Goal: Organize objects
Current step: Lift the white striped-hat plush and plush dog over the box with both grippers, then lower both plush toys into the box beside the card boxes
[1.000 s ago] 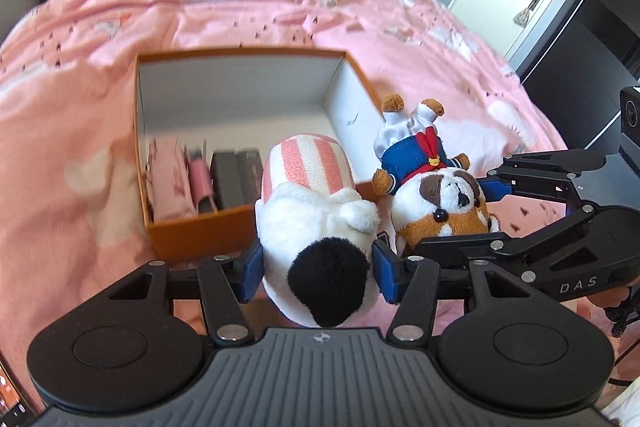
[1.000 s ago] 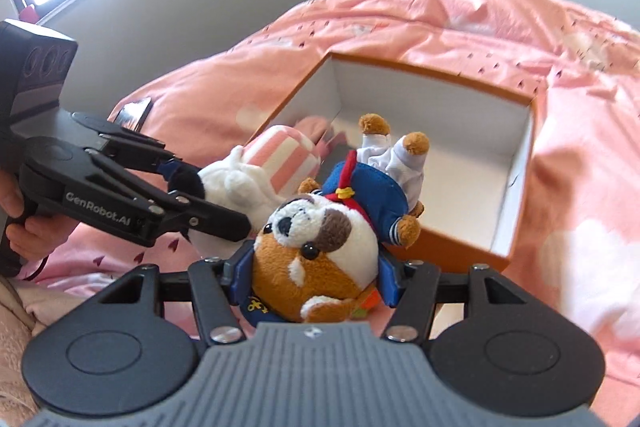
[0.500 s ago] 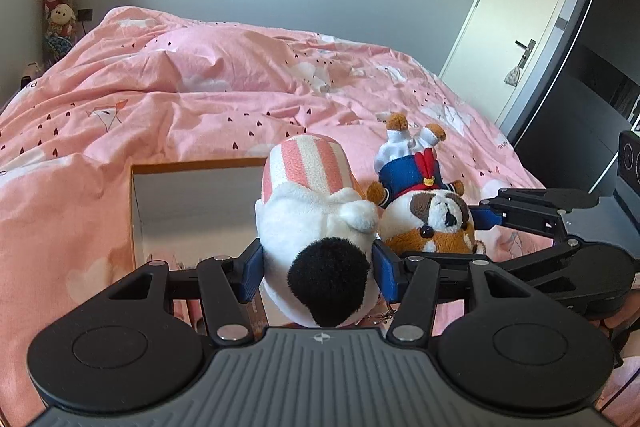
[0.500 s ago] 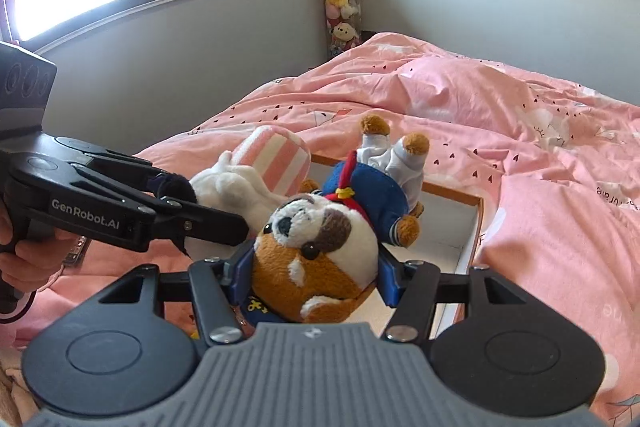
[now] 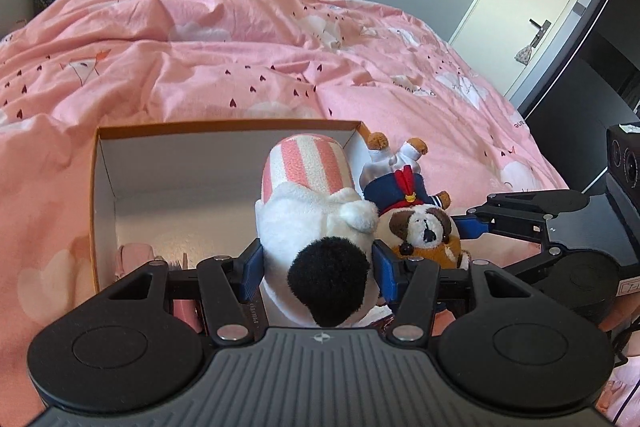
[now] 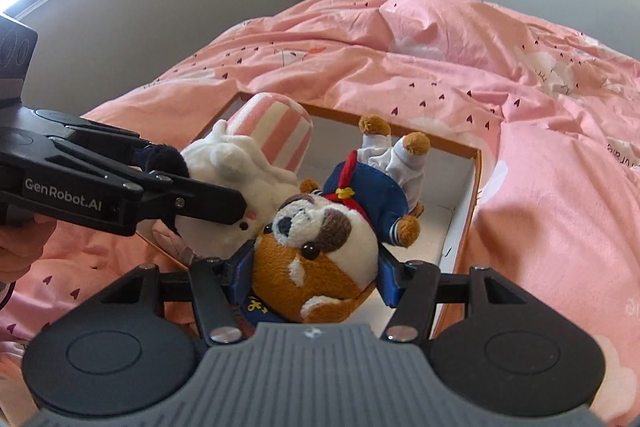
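Pink bedding carried an orange box. Over it, the left gripper clamped a soft striped white plush; the right gripper clamped a sailor-suited dog plush. Both looked light, compressible, best gripped at the head.

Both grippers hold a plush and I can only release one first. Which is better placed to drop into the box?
Left, probably: its striped plush already hangs over the box interior, while the right's dog plush sits beyond the box's right wall.
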The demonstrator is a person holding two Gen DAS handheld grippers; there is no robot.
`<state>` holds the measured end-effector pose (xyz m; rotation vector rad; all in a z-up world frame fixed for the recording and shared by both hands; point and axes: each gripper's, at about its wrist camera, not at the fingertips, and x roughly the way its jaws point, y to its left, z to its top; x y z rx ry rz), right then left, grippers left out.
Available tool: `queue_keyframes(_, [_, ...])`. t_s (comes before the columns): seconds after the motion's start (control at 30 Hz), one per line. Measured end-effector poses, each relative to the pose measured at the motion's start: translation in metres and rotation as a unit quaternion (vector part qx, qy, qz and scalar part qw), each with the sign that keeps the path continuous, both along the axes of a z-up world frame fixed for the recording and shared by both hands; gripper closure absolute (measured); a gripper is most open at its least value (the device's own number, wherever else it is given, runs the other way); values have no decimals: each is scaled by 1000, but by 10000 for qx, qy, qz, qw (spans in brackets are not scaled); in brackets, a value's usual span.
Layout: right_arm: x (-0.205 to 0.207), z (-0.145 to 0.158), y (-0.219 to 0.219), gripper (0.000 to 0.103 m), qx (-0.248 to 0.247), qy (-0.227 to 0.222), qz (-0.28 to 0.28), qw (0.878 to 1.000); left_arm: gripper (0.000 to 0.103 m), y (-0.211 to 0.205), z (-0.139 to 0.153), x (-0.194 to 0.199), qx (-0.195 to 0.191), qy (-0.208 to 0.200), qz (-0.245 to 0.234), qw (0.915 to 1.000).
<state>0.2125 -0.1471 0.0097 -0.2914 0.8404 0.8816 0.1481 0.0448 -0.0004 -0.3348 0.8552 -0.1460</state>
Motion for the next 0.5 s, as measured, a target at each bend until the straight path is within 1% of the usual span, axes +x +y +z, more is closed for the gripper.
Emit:
queue_keyframes(0.13, [14,-16,8,42,-364,385,118,9985,40,8,-21,9,-272,392,-85,9988])
queue_keyframes(0.27, [21,-23,16,42,-647,514,344,9960,40,12,-33,15,-458,630,-73,9969])
queue_keyframes(0.4, [33,-26,28,42,-1039,540,535,9917,40,10,-44,24,-550,833,-11,9950])
queue_keyframes(0.5, [39,-32,35,42,-1279,600,733,9872,40,5,-55,30,-486,1102,65,9927])
